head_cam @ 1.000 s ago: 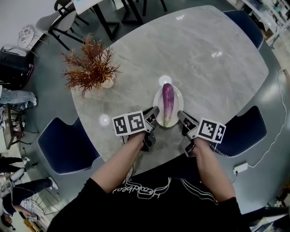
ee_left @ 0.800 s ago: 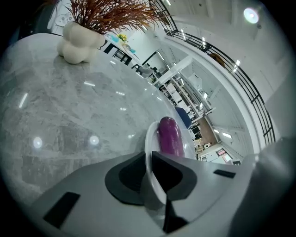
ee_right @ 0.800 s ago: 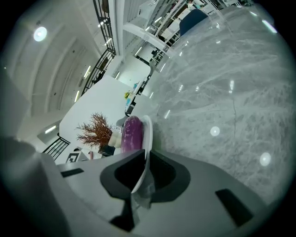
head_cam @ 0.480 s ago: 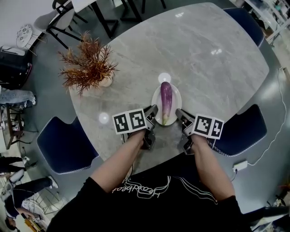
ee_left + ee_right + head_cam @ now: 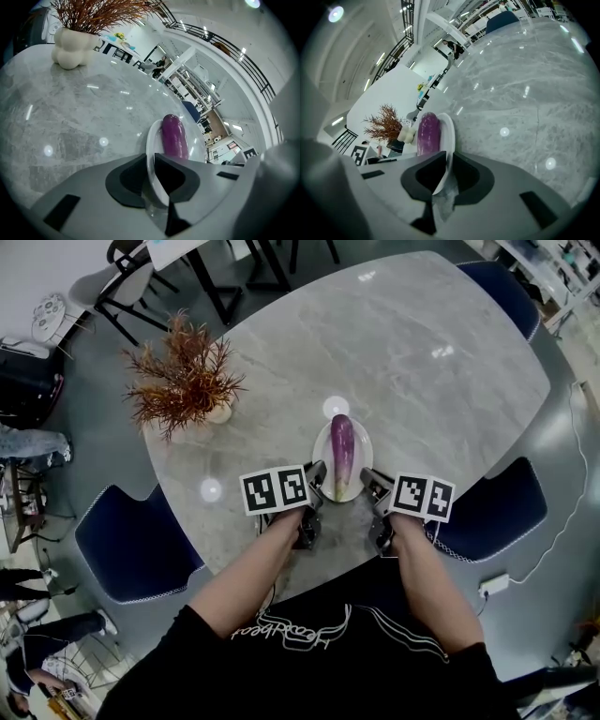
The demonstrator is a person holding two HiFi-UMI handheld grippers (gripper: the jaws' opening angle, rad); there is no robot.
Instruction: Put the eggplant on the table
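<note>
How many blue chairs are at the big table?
3: the left chair by the table's near-left edge, the right chair at its near-right edge, the far chair at its top-right corner. More may be hidden.

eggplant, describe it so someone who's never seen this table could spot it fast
On the grey marble table, find the white plate at its near edge. The eggplant lies on it: long, glossy, the only purple thing, unlike the dried brown plant to the left.
</note>
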